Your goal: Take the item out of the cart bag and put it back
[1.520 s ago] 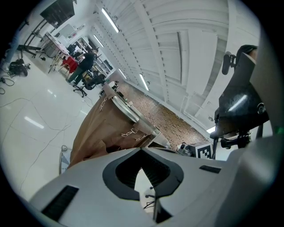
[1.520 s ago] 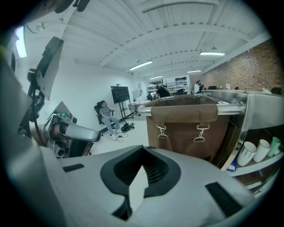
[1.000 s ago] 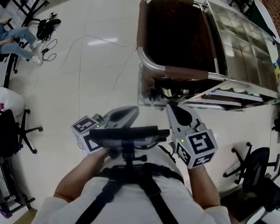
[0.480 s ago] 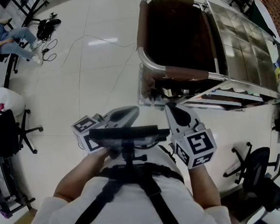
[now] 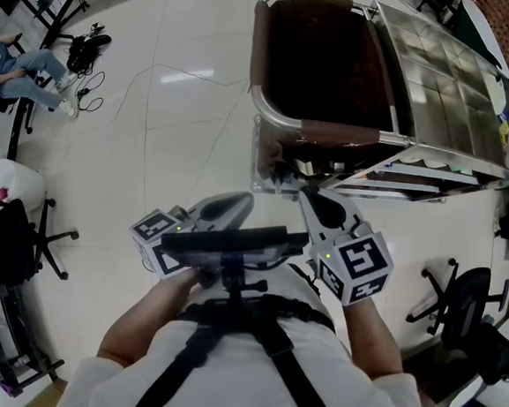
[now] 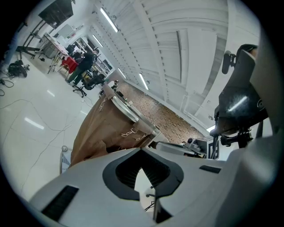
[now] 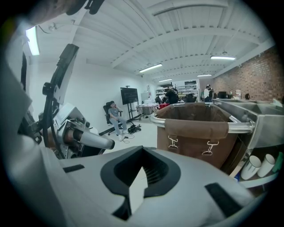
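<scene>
Sitting far off at the upper left of the head view, a person (image 5: 23, 70) is stretching their legs over the glossy white floor (image 5: 153, 145), and a black office chair (image 5: 7, 243) is standing below. Nearer the middle, the left gripper (image 5: 241, 201) is hovering close to the wearer's chest (image 5: 223, 364), its jaws pressing together on nothing. Just ahead of both tools the cart bag (image 5: 336, 133) is hanging open in its metal frame (image 5: 262, 101), brown cloth draping over the rail. Its inside is lying in deep shadow, so whether the item is in there I cannot tell. The right gripper (image 5: 308, 196) is pointing toward the bag's near rail, apart from it, its jaws likewise pressing together and holding nothing. Further right, a wire grid (image 5: 441, 90) is sloping beside the bag, and a swivel chair (image 5: 463, 301) is standing near the edge
</scene>
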{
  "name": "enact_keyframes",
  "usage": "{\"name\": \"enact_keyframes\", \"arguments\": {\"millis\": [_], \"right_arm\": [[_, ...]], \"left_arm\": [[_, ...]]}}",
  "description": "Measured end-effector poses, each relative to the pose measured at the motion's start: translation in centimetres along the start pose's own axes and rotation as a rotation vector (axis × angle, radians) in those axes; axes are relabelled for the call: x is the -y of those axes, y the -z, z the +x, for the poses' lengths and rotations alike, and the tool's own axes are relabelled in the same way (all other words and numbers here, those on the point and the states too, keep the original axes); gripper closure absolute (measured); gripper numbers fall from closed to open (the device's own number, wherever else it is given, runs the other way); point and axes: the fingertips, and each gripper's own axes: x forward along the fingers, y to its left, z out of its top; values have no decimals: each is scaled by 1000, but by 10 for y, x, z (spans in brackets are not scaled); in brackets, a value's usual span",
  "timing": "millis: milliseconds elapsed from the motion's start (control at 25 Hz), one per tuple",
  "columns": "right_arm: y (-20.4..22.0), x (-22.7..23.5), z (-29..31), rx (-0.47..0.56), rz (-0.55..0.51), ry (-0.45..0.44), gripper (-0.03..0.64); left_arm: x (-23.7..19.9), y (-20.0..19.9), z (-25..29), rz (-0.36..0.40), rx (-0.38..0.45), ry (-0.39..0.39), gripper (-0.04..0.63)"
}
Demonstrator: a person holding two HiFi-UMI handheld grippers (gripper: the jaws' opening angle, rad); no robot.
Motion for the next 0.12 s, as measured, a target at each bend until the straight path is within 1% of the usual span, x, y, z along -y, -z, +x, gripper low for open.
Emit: {"name": "enact_keyframes", "arguments": {"millis": [120], "right_arm": [[0,0,0,0,1,-2,617]], "left_arm": [[0,-1,0,-1,5,0,595]]}}
